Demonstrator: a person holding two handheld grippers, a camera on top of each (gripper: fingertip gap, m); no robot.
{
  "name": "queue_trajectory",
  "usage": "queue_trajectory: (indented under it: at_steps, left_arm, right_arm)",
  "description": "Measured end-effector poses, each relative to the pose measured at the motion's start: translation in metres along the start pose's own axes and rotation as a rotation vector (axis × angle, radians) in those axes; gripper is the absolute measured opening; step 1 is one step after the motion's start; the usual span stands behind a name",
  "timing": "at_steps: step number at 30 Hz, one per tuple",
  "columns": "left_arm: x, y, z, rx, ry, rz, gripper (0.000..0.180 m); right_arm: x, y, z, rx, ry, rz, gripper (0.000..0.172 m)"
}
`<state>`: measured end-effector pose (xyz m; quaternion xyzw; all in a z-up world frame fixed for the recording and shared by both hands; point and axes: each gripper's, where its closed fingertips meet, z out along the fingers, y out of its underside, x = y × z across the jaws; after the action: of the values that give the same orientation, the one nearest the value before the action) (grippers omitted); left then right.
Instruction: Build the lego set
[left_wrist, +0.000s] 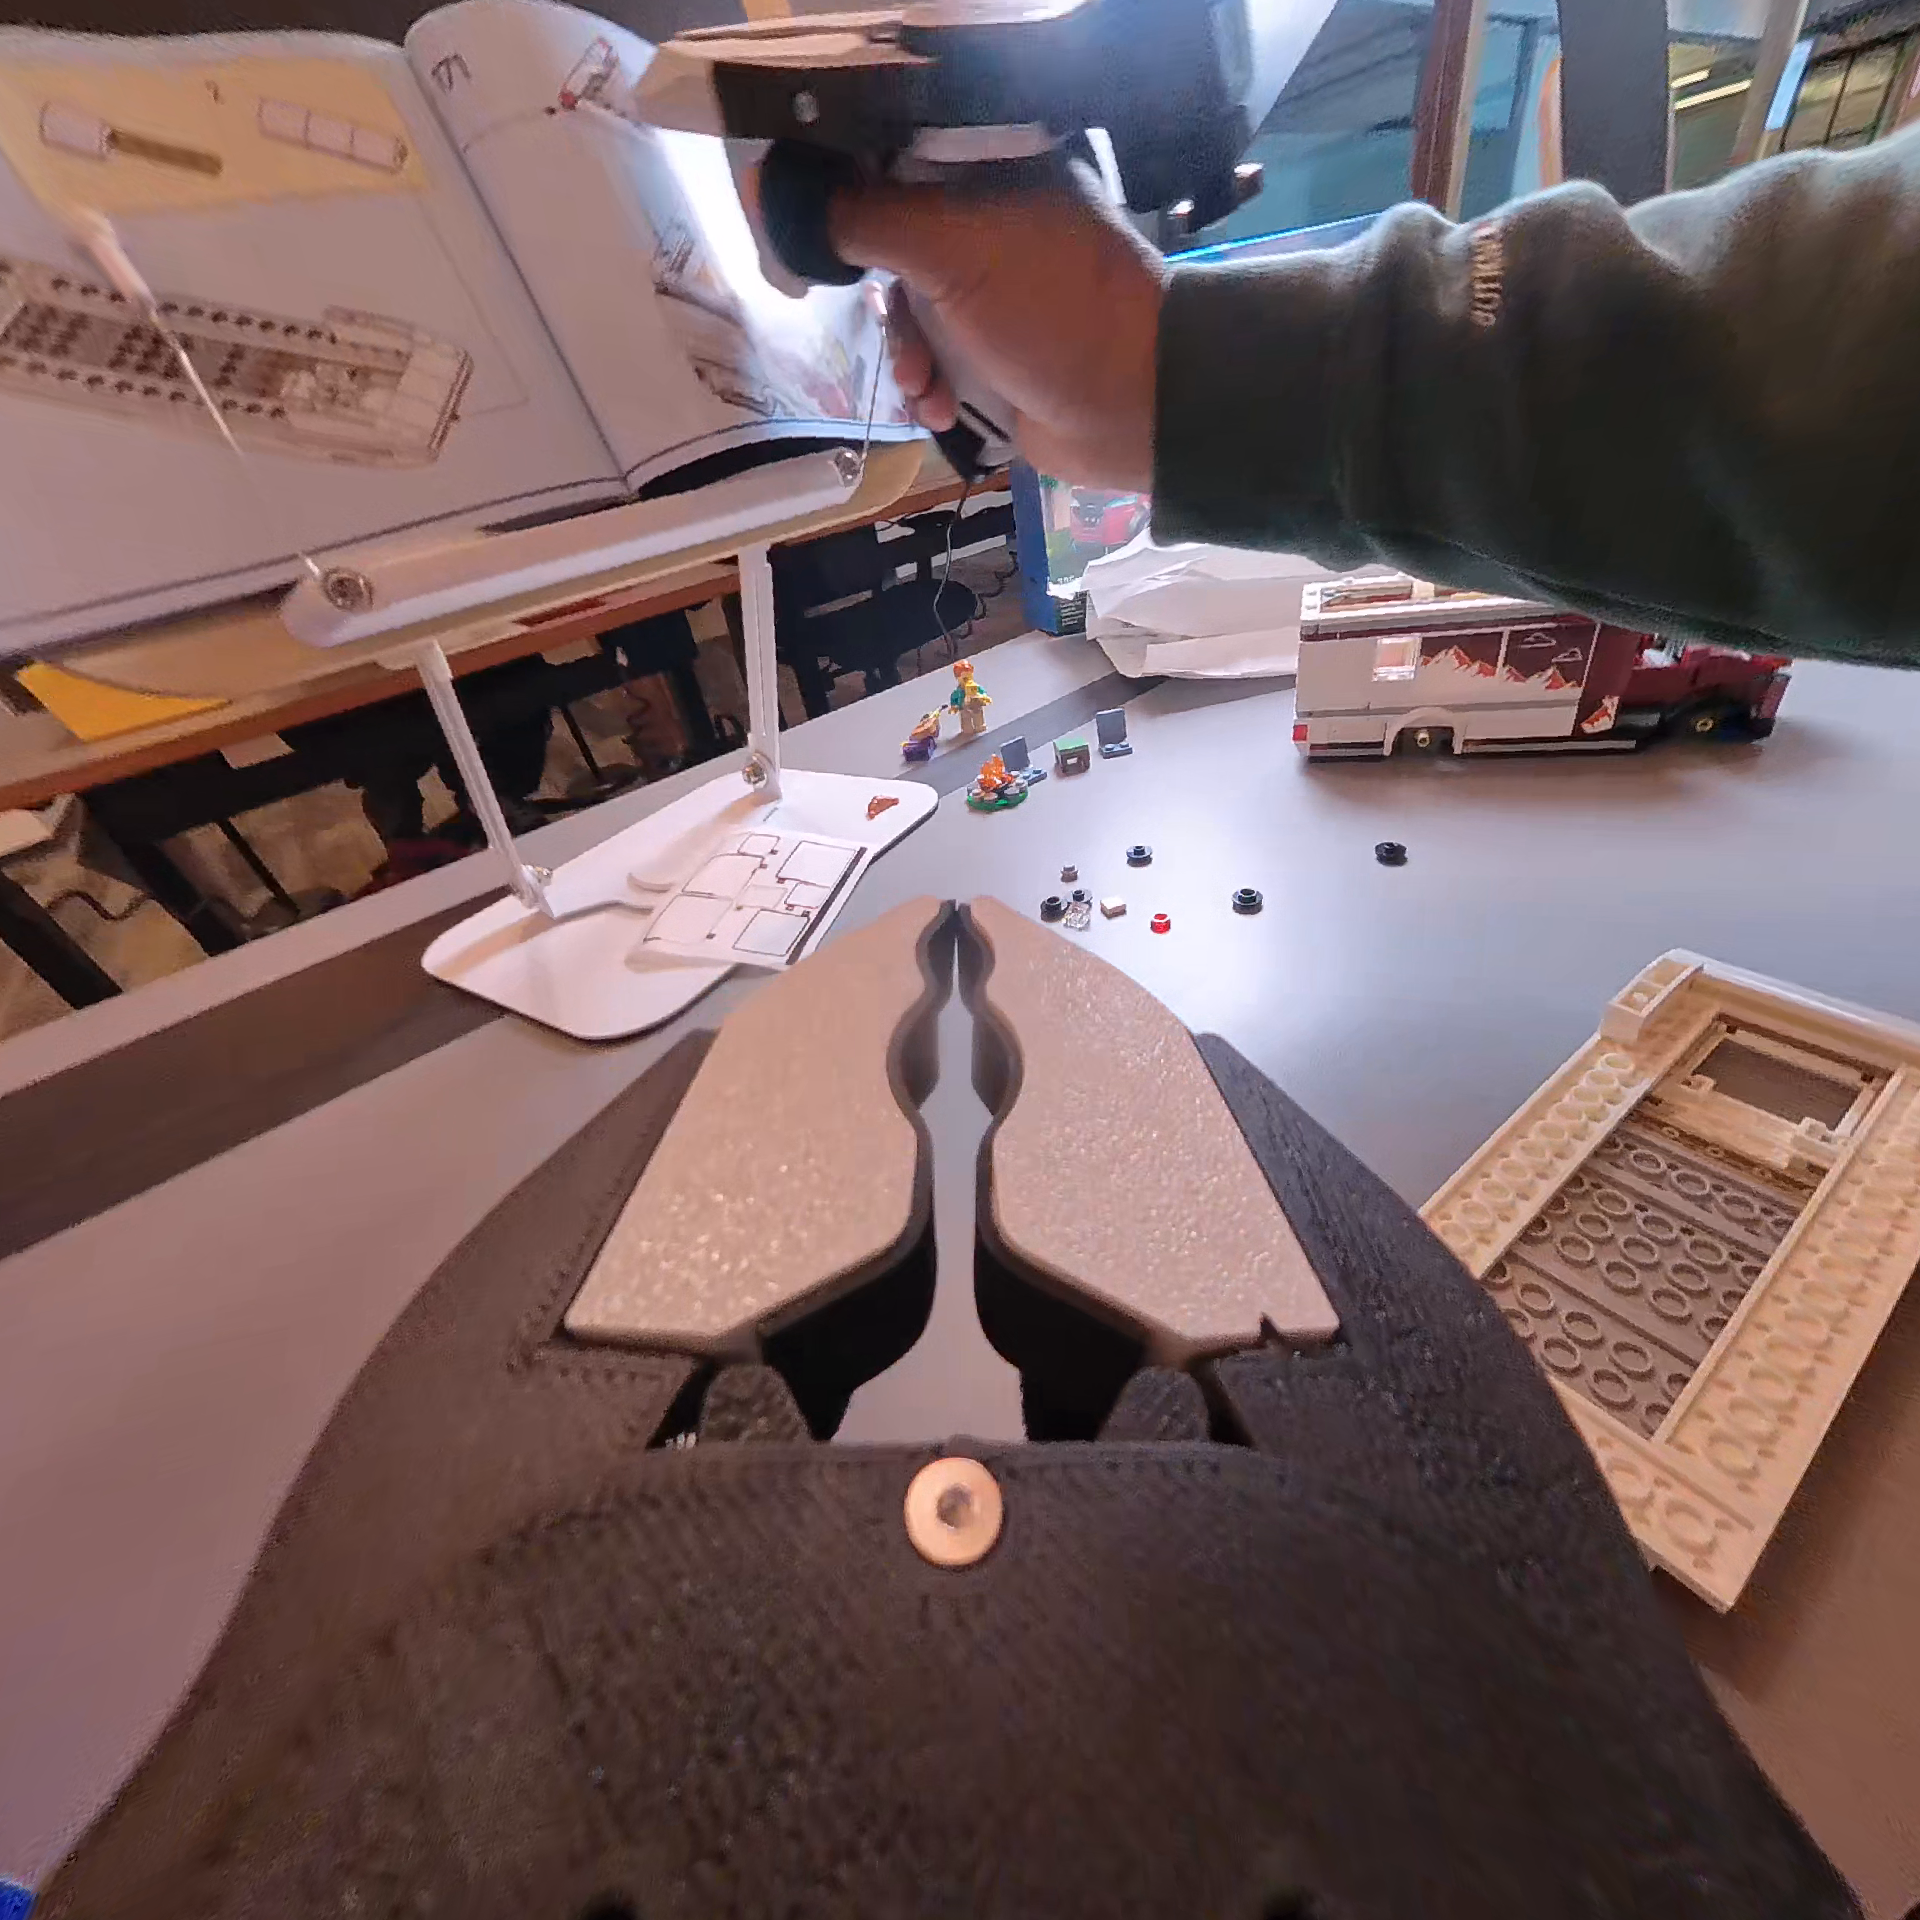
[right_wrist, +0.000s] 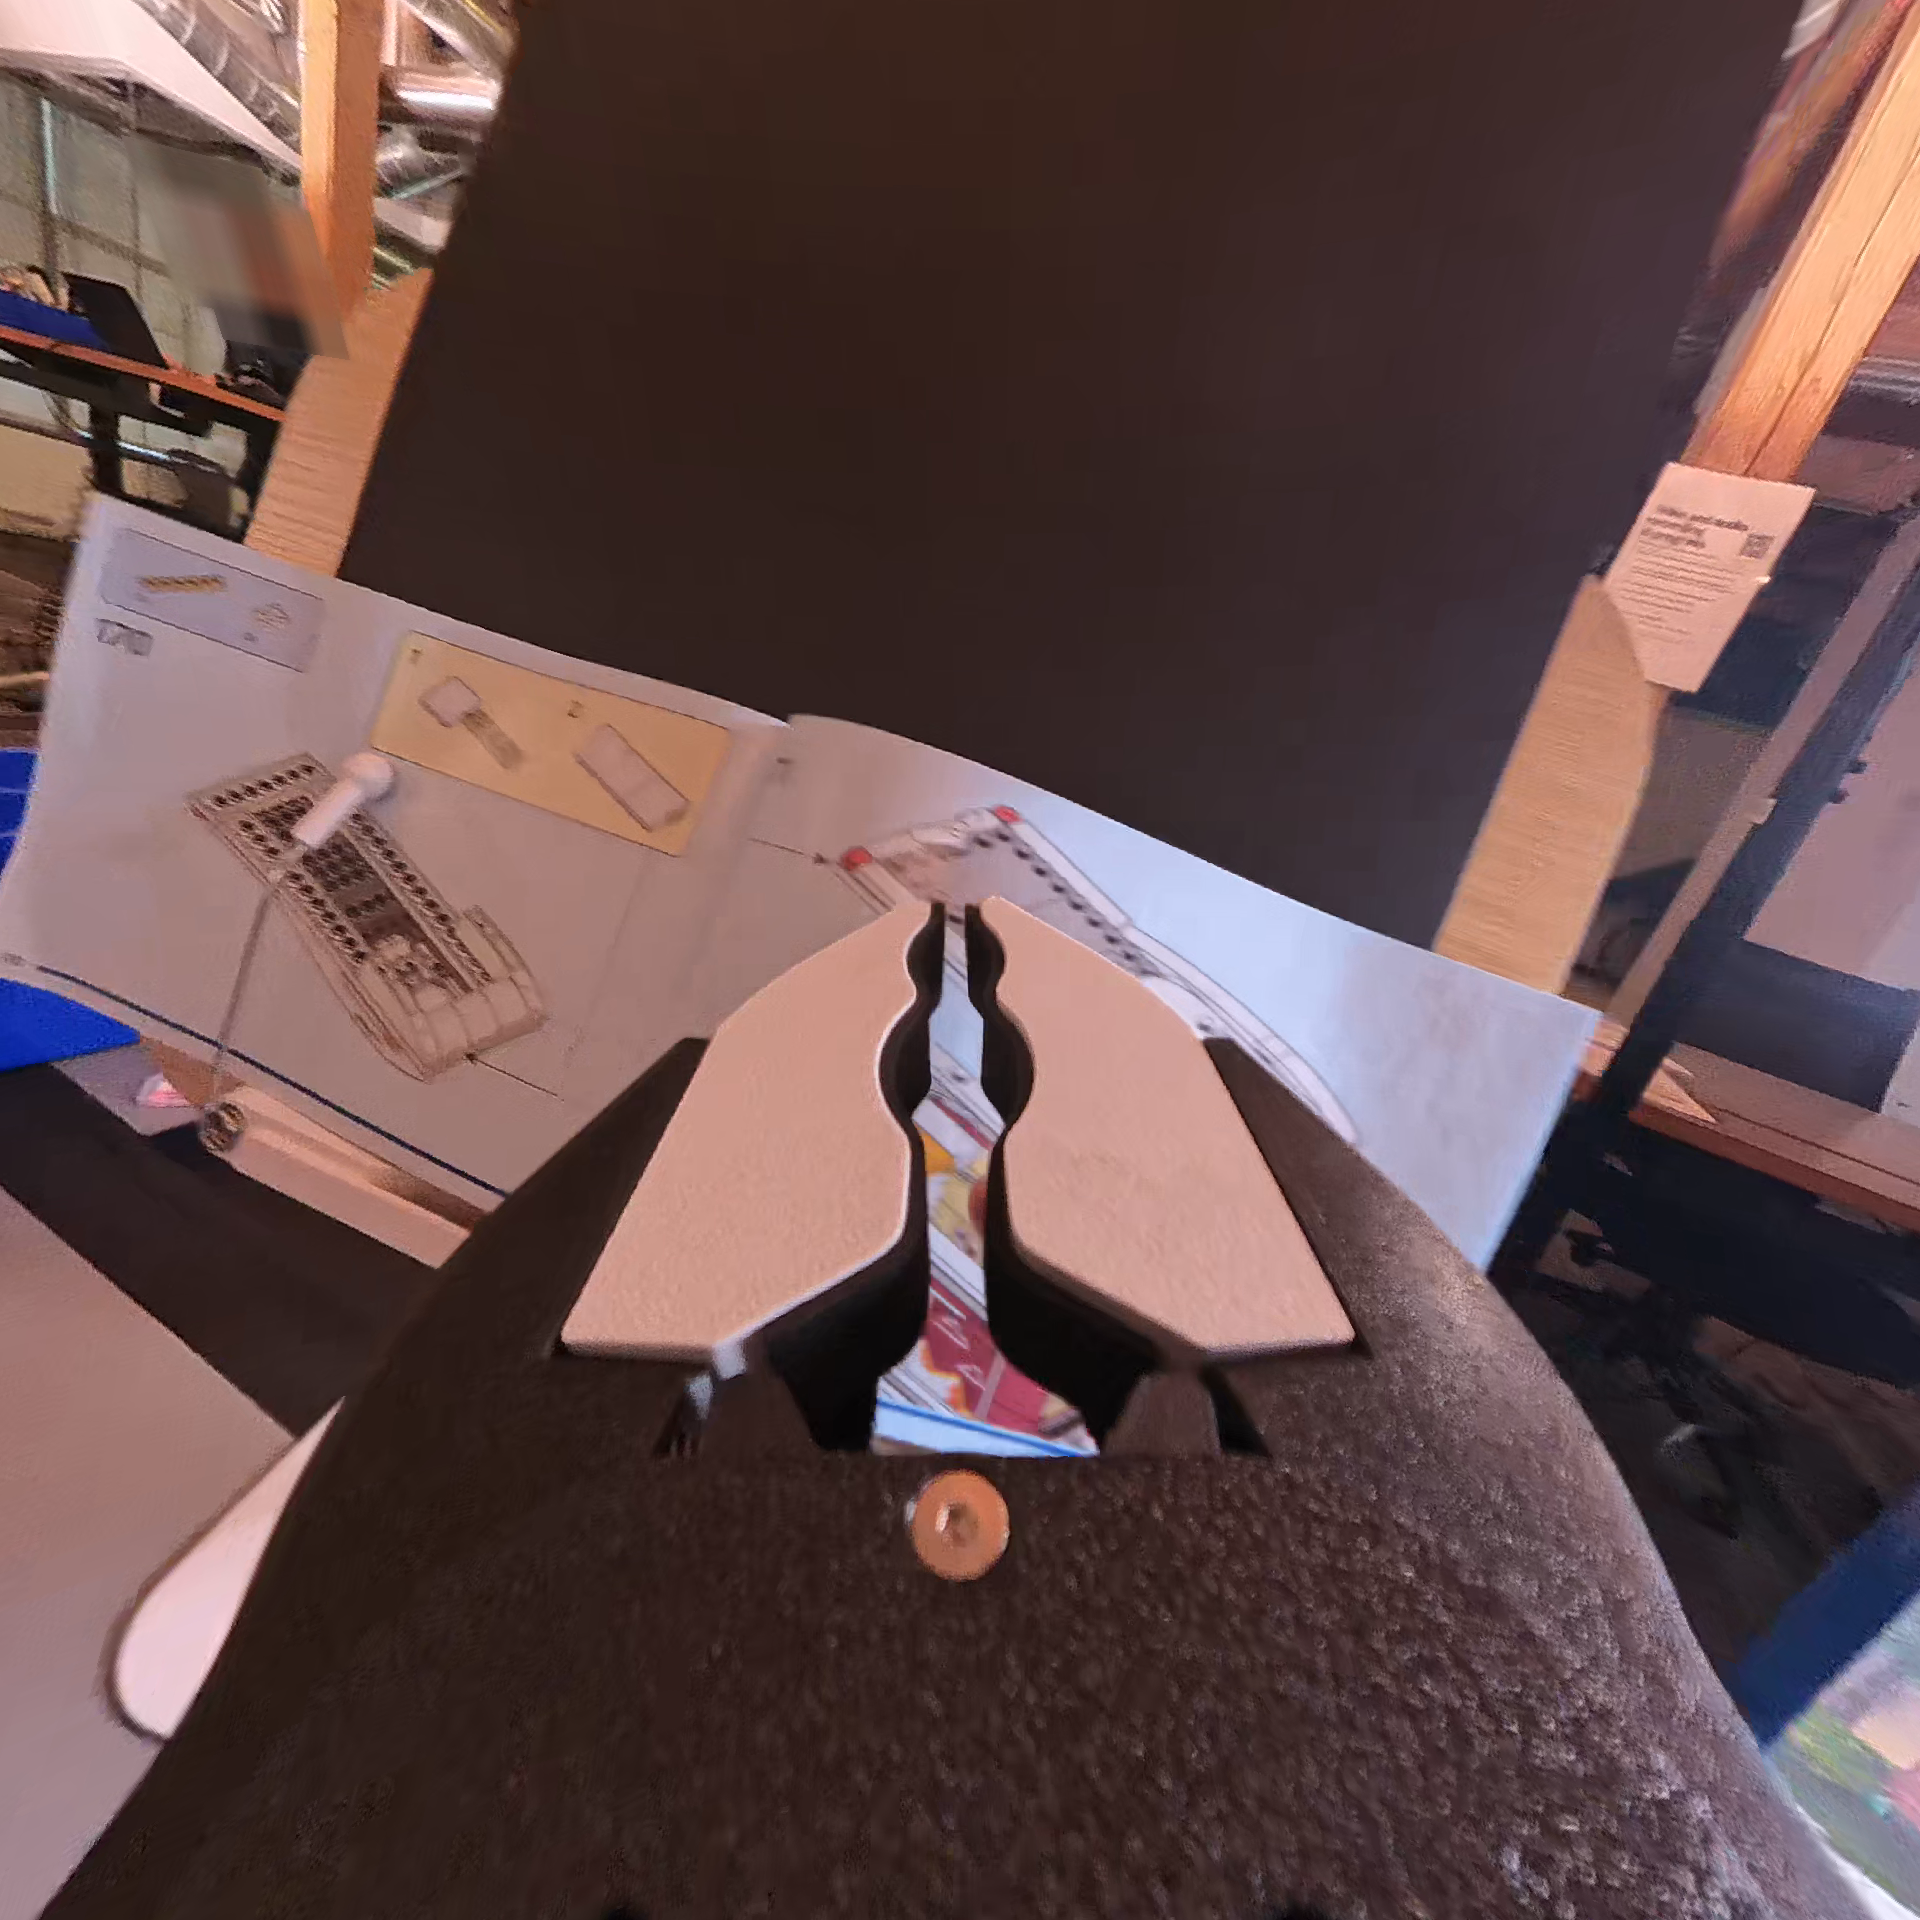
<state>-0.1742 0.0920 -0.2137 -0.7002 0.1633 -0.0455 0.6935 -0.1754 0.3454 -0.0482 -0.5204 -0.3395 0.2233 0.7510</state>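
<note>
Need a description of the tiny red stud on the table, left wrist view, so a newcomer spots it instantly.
Start at the white and maroon brick-built camper at the far side of the grey table. Come toward the camera to the scatter of tiny loose pieces just beyond the left gripper. The red stud is the only red one; its neighbours are black, tan or clear.

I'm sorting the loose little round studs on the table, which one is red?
The red stud lies right of the tan square tile, ahead of the shut left gripper. The other round studs are black or dark blue.
</note>
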Motion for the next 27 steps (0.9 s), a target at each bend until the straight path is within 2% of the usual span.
queue_trajectory:
  at_steps: [4, 8, 11, 15, 20, 23, 25, 27]
  left_arm:
    - [-0.006, 0.004, 0.001, 0.0, 0.014, -0.128, 0.0]
    - [-0.005, 0.005, 0.001, -0.008, 0.013, -0.099, 0.0]
    - [-0.001, 0.006, 0.001, -0.018, 0.017, -0.075, 0.0]
    - [-0.001, 0.001, -0.002, -0.005, 0.012, -0.071, 0.0]
    - [0.002, 0.008, 0.003, -0.029, 0.029, -0.077, 0.0]
    - [0.009, 0.01, 0.004, -0.041, 0.049, -0.058, 0.0]
    - [0.016, 0.01, 0.003, -0.044, 0.082, -0.041, 0.0]
    - [0.022, 0.008, 0.003, -0.034, 0.105, -0.023, 0.001]
  right_arm:
    - [0.028, 0.014, -0.01, -0.043, 0.022, -0.03, 0.003]
    - [0.031, 0.018, -0.019, -0.061, -0.023, -0.06, 0.006]
    - [-0.004, 0.019, -0.044, -0.087, -0.254, -0.08, 0.018]
    - [-0.07, 0.042, -0.145, -0.233, -0.707, -0.142, 0.043]
    - [-0.138, 0.094, -0.319, -0.716, -1.219, -0.185, 0.083]
    - [-0.152, 0.118, -0.373, -0.843, -1.271, -0.29, 0.095]
    - [-0.156, 0.129, -0.386, -0.879, -1.246, -0.309, 0.098]
    - [-0.153, 0.142, -0.383, -0.899, -1.184, -0.347, 0.095]
